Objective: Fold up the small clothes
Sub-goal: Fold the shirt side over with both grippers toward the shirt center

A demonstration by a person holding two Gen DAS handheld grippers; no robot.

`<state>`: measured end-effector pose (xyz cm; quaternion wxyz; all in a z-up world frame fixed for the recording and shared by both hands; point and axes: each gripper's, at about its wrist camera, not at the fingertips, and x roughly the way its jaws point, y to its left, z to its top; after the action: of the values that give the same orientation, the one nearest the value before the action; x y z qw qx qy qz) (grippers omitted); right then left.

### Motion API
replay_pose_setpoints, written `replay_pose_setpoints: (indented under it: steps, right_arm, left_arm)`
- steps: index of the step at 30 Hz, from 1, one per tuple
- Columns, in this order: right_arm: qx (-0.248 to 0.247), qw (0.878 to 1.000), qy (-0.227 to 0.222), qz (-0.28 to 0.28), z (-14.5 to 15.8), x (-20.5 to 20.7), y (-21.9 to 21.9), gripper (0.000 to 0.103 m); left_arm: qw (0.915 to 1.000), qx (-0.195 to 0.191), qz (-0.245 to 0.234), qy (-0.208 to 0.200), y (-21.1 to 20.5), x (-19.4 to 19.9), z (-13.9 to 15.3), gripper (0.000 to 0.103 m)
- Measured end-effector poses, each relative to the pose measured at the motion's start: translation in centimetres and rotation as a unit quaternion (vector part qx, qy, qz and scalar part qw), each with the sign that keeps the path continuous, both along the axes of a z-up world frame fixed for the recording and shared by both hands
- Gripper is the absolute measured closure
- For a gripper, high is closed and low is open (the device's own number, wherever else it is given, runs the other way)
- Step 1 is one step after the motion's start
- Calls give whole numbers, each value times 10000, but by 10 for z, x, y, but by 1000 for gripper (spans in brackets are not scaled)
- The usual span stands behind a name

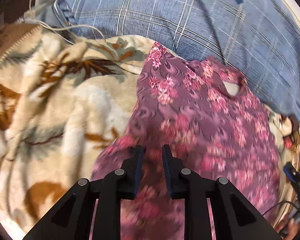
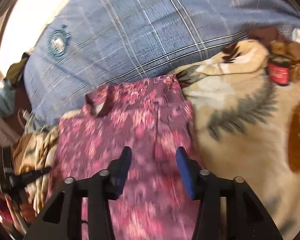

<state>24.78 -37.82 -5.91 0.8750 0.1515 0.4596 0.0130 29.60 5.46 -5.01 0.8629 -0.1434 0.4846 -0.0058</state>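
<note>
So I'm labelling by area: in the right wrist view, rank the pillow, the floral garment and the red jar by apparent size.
1. Pillow, though the garment is nearer, so it's close.
2. Garment.
3. Jar, clearly smallest.

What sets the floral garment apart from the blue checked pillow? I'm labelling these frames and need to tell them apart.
The floral garment is purple-pink with pink flower clusters; the blue checked pillow is blue with pale crossing lines. The garment lies thin and flat on the cream blanket; the pillow looks plump and sits beyond it, carrying a round emblem. Both are fabric, on the same bed.
</note>
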Motion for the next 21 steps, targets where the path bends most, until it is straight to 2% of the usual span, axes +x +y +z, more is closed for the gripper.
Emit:
replay_pose_setpoints:
  steps: [3, 5, 7, 9, 14, 18, 21]
  right_arm:
    - [-82, 9999, 83, 126, 12, -45, -3, 45]
    - [-108, 9997, 122, 161, 21, -84, -10, 41]
    - [-69, 9998, 91, 161, 26, -119, -18, 33]
    - [16, 9999, 96, 43, 25, -158, -31, 29]
    - [237, 9985, 341, -356, 5, -218, -57, 28]
    - [674, 9955, 547, -378, -14, -239, -59, 27]
    - [854, 9939, 702, -65, -26, -244, -43, 27]
  left_arm:
    - [9998, -64, -176, 26, 15, -38, 16, 70]
    - [9996, -122, -245, 10, 31, -64, 25, 58]
    - [9992, -184, -341, 21, 50, -95, 31, 51]
    - [9986, -226, -475, 105, 64, -120, 29, 50]
    - [9947, -491, -756, 490, 84, -173, 9, 50]
    - [9883, -868, -893, 884, 84, -194, -16, 50]
    - [9853, -1059, -911, 985, 87, -202, -26, 50]
